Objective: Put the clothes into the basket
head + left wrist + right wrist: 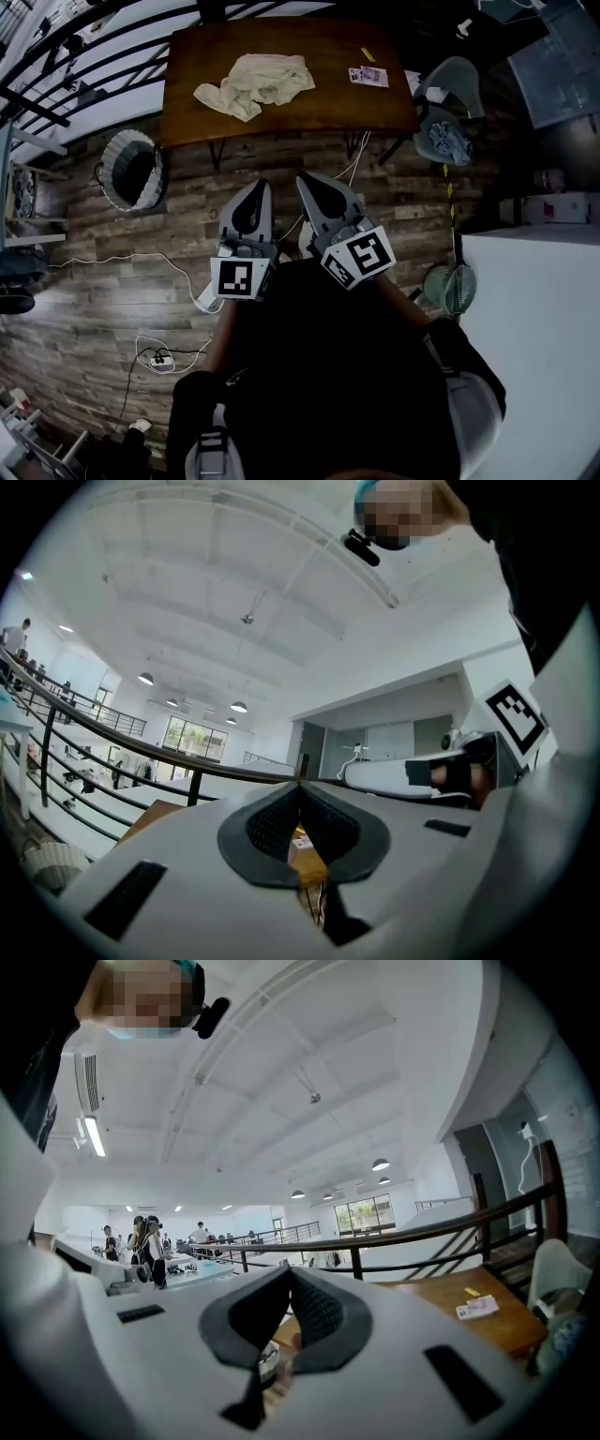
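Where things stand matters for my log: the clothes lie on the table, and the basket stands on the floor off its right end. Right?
Wrong side: in the head view the basket stands on the floor off the table's left end. The clothes do lie on the table.

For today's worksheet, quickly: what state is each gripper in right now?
Left gripper: closed, holding nothing.
Right gripper: closed, holding nothing.

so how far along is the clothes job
Nothing looks done: the cream clothes lie heaped on the table and no cloth shows in the basket. In hand: nothing; the left gripper and right gripper are shut and empty, short of the table. Left: grab, carry, drop in.
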`<state>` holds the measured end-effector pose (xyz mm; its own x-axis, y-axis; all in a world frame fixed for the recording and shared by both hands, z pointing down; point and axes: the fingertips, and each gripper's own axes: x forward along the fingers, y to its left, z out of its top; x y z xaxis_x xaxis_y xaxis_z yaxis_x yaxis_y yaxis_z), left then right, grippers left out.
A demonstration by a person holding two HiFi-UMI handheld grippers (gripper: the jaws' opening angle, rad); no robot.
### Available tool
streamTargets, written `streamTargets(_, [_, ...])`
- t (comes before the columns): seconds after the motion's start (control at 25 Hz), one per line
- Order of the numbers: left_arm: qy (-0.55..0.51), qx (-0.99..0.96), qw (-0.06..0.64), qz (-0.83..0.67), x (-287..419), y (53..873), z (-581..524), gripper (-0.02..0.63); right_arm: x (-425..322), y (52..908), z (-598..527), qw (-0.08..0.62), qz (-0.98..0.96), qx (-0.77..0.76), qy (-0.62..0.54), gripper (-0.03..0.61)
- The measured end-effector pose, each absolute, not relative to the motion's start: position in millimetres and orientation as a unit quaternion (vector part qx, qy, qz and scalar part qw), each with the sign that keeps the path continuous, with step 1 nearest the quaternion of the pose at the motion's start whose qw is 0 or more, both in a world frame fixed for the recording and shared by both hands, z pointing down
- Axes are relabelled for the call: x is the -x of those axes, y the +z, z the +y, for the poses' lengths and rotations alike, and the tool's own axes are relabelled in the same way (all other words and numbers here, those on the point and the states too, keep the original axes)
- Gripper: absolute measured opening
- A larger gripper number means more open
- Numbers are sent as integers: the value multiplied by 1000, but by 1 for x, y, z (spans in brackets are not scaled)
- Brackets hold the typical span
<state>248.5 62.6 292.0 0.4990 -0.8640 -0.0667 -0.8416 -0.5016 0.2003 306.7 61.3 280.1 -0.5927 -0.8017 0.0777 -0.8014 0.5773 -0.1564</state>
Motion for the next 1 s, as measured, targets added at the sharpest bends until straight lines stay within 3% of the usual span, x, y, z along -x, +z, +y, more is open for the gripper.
streamTargets(0.32, [-57, -850, 72, -518, -246, 307, 31, 14, -303, 299, 23, -20, 896, 434, -92, 9])
streamTargets(1.0, [-39, -812, 51, -581, -258, 298, -136, 14, -327, 331, -168, -49, 906, 395, -144, 11])
